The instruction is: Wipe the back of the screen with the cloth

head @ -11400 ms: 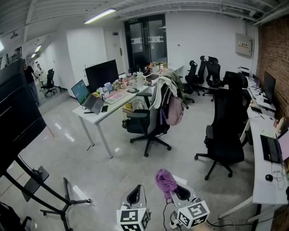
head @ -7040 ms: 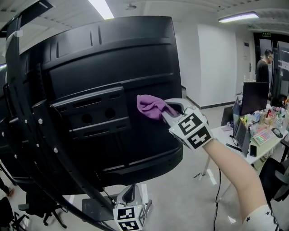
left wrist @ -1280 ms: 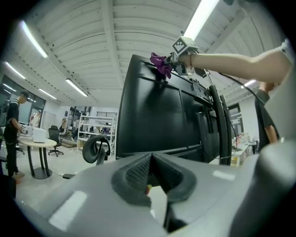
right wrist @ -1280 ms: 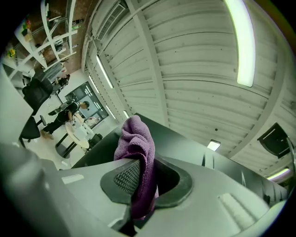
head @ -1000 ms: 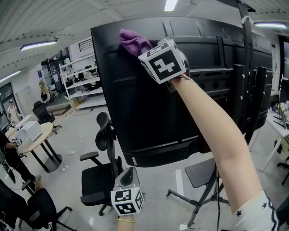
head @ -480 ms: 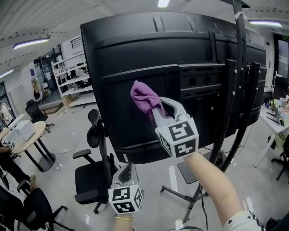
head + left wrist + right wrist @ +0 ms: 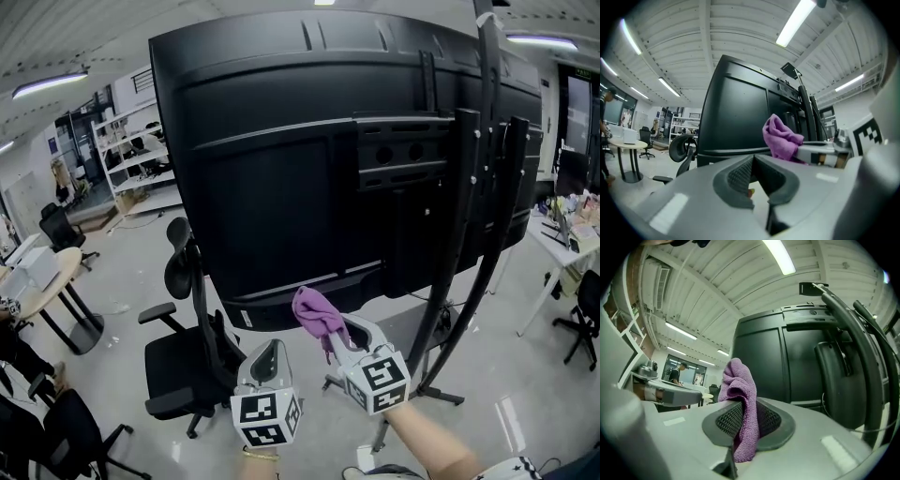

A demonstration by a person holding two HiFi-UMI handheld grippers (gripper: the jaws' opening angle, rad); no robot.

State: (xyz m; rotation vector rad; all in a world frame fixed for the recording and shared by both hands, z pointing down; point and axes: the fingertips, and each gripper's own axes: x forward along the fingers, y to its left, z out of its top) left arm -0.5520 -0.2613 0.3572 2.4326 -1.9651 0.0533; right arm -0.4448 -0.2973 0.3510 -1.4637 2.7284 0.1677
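At the far left of the head view a round table (image 7: 42, 281) stands on the office floor, with open shelving (image 7: 141, 155) behind it and a black office chair (image 7: 187, 352) nearer in, just beside the lower left corner of the screen (image 7: 281, 187). The screen's black back fills the middle of the view and faces the person, tilted a little, with a mounting bracket (image 7: 403, 150) fixed at its centre right. Low in the view, the left gripper (image 7: 272, 349) points up at the screen's bottom edge and stays apart from it; in the left gripper view (image 7: 752, 161) its jaws are clenched together with nothing between them. Just to its right, the right gripper (image 7: 337, 330) is raised toward the same bottom edge and grasps the purple cloth (image 7: 317, 314). The right gripper view shows its jaws (image 7: 745, 418) pressed on the cloth (image 7: 740, 394), whose bunched top stands above the pads while a loose end hangs down between them. The cloth sits right at the screen's lower rim; whether it touches the black surface cannot be told. Further right, the curved black posts of the stand (image 7: 469, 244) run up past the screen, and a white table (image 7: 562, 246) with clutter lies at the right edge.
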